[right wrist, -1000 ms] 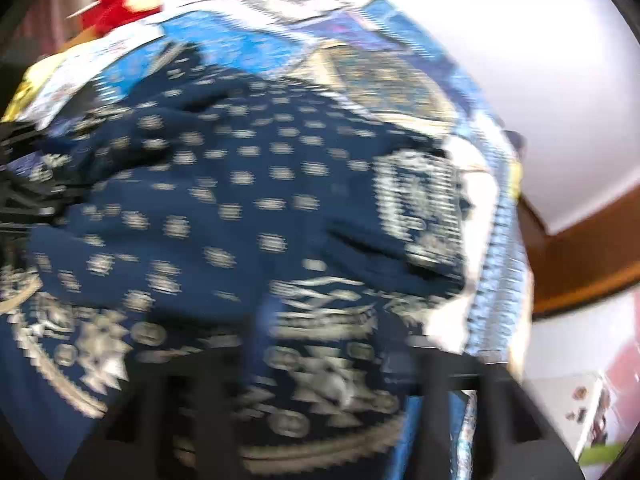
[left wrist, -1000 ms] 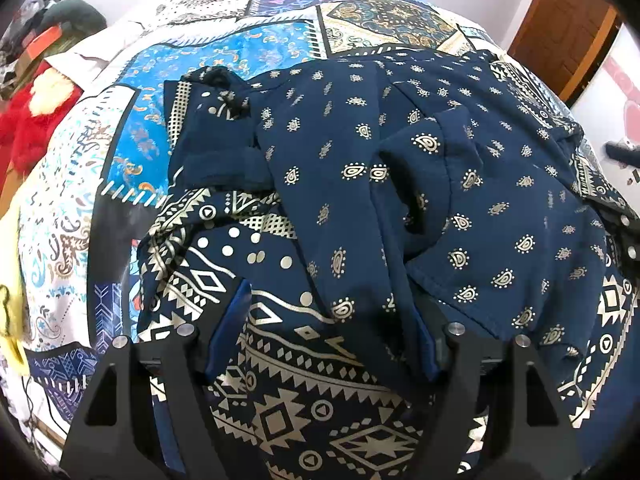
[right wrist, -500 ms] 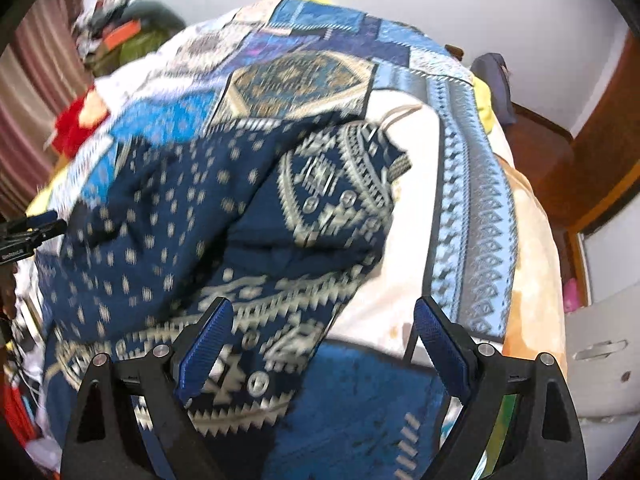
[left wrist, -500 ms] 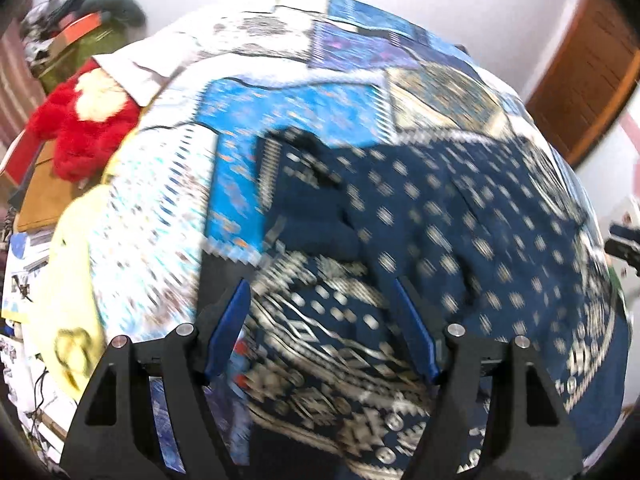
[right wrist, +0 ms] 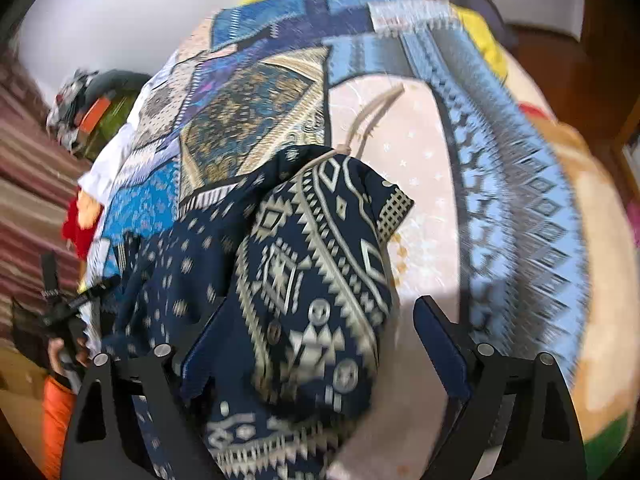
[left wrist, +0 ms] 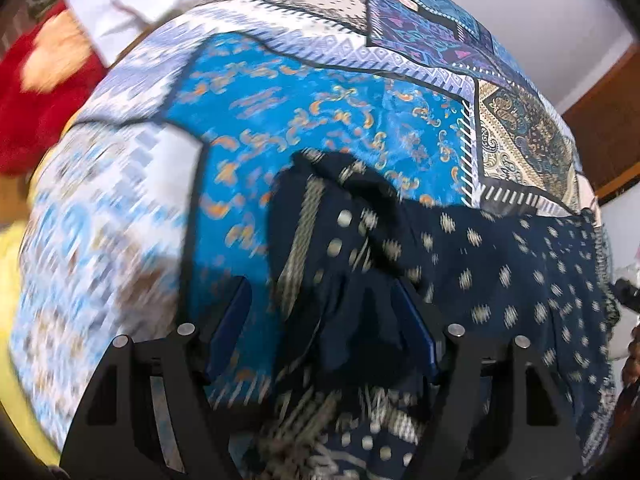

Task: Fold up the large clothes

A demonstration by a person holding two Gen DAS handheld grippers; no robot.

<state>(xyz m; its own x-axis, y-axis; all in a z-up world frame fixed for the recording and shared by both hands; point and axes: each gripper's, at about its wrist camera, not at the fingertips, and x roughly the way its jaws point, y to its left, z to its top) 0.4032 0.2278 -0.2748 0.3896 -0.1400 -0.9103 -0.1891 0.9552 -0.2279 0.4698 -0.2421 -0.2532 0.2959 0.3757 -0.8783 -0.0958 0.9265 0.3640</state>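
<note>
- The navy patterned garment (left wrist: pixel 500 280) lies bunched on the patchwork bedspread (left wrist: pixel 320 92), spread between the two tools.
- The left gripper (left wrist: pixel 324 320) points steeply down over one end of the cloth. Its jaws stand well apart, and a dark bunched fold lies between them, nearer its right finger. The picture is smeared, so I cannot say for sure that no pad touches the cloth, but nothing looks pinched.
- The right gripper (right wrist: pixel 316 344) hangs over the other end, jaws wide. The geometric-printed hem sits between them, against its left finger and clear of its right. It has hold of nothing.
- A pale drawstring (right wrist: pixel 372 120) trails off ahead of the right tool's fingers.
- To do this step well, I judge each tool should settle over a true corner or edge, not a heap, and close on a single layer.
- Take both ends level with one another, so the cloth lifts flat and the fold line runs straight.
- Watch the loose cord; caught in the fold, it would likely leave a lump.
- No brand, label or readable writing shows in either view; the marks on the cloth are pattern only.
</note>
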